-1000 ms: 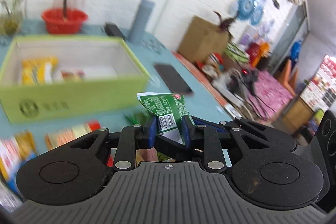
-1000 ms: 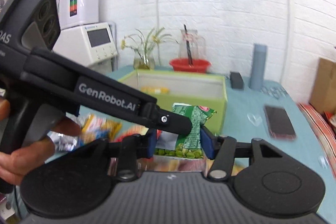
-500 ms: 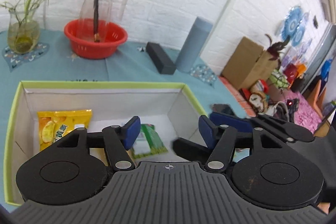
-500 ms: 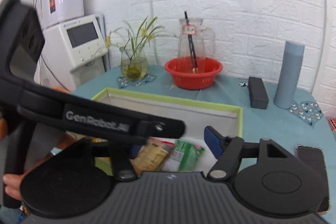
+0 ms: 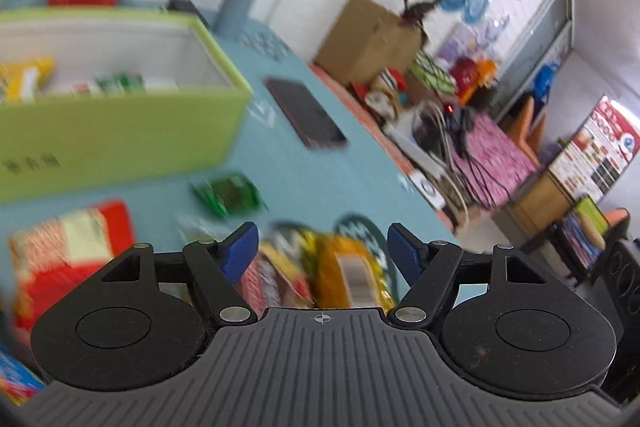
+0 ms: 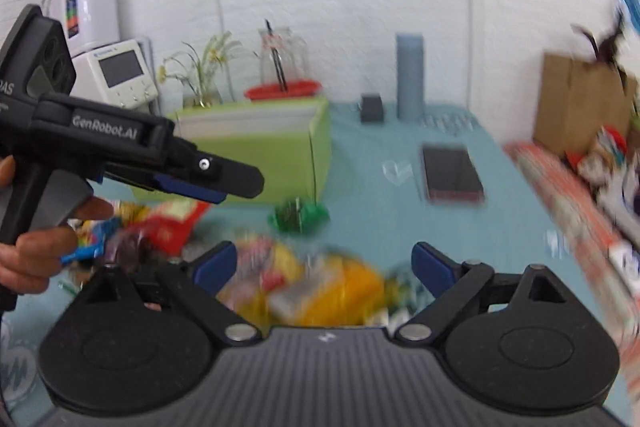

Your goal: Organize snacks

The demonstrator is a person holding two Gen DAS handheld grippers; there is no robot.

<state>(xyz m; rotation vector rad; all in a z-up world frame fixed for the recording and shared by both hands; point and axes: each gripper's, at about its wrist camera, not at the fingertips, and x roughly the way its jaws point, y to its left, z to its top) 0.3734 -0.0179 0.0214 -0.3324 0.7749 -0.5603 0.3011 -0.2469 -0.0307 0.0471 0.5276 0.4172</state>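
Both my claws are empty and opening: the left gripper (image 5: 322,247) and right gripper (image 6: 324,267) hover over blurred snacks (image 6: 320,287) before the box (image 5: 120,135).

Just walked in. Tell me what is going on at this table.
A person is sorting snack packets into the lime-green cardboard box, a handheld gripper in each hand. Both the left gripper and the right gripper hold nothing, their jaws opening over the blurred pile of yellow and red packets on the teal tablecloth. A small green packet lies loose beside the box, which already holds some packets.
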